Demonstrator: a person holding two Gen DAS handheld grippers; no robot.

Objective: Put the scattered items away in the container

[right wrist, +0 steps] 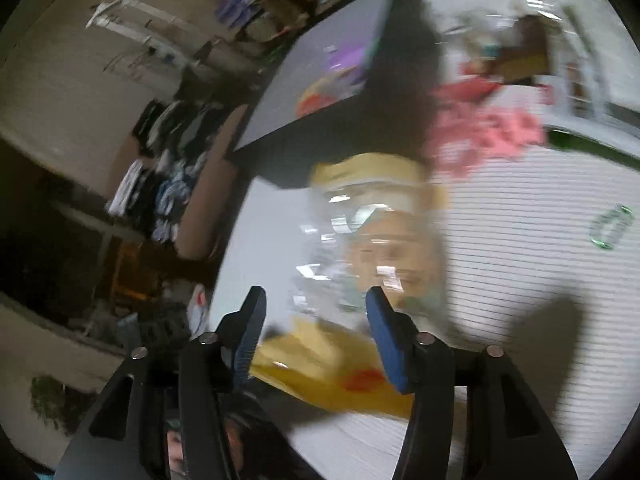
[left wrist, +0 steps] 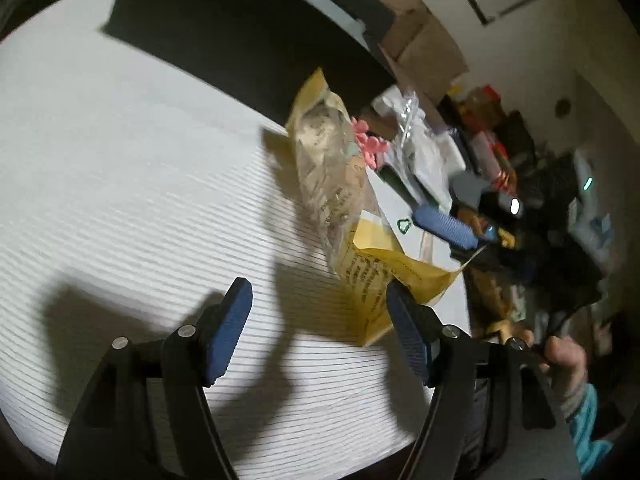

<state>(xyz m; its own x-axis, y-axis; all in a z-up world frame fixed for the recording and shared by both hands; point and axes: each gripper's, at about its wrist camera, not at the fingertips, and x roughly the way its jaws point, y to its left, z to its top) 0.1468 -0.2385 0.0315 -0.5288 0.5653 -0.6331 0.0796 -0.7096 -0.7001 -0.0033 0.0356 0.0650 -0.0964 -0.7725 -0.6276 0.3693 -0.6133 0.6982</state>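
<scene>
Blue pads of our right gripper (right wrist: 316, 336) spread wide around the yellow snack bag's (right wrist: 360, 376) near end.
Our left gripper (left wrist: 320, 320) hangs wide and empty over the white ribbed worktop (left wrist: 120, 200), beside the bag. Beyond it stands the black container (right wrist: 320, 80), with a pink clip (right wrist: 488, 132) near the far edge. We judge the slick film could slip from a shallow pinch.
</scene>
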